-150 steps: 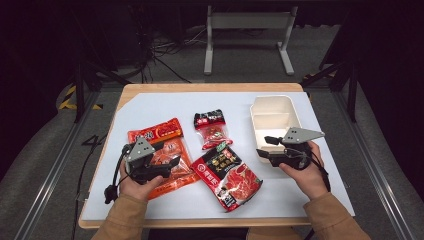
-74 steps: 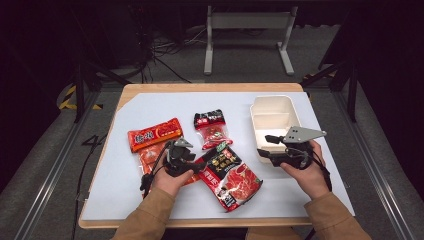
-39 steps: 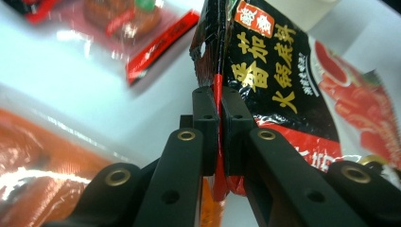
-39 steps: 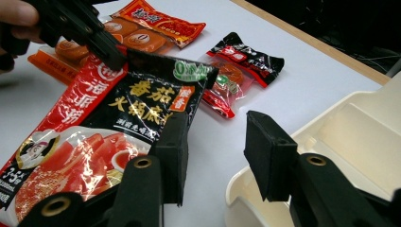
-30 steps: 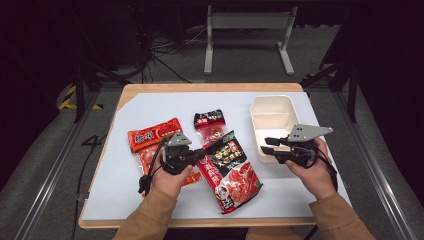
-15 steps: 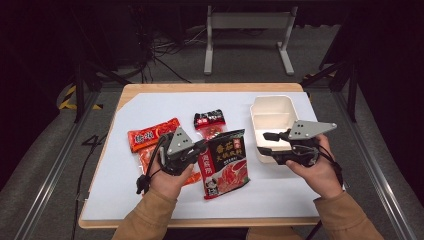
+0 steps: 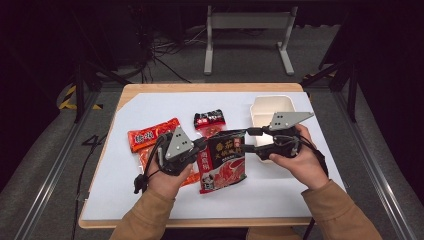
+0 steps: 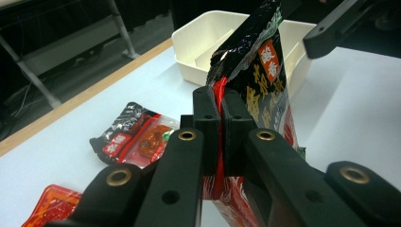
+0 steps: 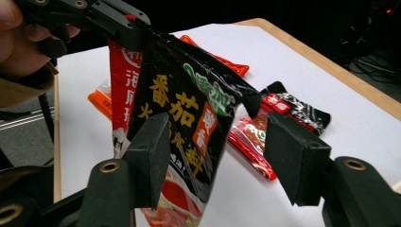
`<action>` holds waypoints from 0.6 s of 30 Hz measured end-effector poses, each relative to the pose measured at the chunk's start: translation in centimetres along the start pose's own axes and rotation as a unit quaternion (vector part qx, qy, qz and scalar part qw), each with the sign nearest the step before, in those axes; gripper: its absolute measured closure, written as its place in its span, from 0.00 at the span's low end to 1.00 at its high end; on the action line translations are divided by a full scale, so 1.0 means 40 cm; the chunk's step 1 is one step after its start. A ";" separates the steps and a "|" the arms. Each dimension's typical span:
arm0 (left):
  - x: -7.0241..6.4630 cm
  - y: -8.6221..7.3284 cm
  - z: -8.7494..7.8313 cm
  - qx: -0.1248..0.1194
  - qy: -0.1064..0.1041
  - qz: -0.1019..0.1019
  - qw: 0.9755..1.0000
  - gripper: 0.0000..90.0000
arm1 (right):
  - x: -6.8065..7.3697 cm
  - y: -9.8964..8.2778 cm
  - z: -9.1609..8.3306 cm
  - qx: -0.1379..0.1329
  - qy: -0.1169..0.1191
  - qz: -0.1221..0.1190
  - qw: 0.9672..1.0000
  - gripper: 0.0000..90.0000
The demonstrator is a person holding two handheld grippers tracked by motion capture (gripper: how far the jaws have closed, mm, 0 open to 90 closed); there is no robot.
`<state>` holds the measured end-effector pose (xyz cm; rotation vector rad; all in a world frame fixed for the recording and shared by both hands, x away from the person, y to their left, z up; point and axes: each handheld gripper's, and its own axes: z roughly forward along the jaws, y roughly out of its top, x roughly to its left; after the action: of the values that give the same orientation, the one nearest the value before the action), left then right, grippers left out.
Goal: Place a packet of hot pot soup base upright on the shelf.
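Lifted off the white table [image 7: 150,200] since five seconds ago: glossy black-and-red sauce pouch [image 7: 226,159], pinched upright by left gripper [image 7: 200,150]. Right gripper [image 7: 255,142] spread around its 3 o'clock edge, probably to steady it toward cream plastic bin [image 7: 272,104] at 2 o'clock.

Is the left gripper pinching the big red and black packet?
Touching. In the left gripper view, the left gripper has both jaws shut tight on the edge of the big packet, with no gap showing.
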<state>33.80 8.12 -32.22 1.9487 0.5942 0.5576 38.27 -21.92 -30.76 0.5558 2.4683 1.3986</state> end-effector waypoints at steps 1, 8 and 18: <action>0.000 0.000 0.000 0.000 0.000 0.000 1.000 0.97 | 0.000 0.003 0.005 0.004 0.002 0.000 1.000 0.47; -0.004 0.006 -0.001 -0.007 -0.008 0.004 1.000 0.97 | 0.000 0.017 0.034 0.016 0.022 -0.001 1.000 0.48; 0.001 0.005 -0.003 -0.010 -0.022 -0.006 1.000 0.97 | -0.003 0.023 0.046 0.031 0.034 -0.005 0.999 0.71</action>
<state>33.78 8.14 -31.98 1.9321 0.5710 0.5097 39.28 -20.12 -30.91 0.5170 2.5725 1.3618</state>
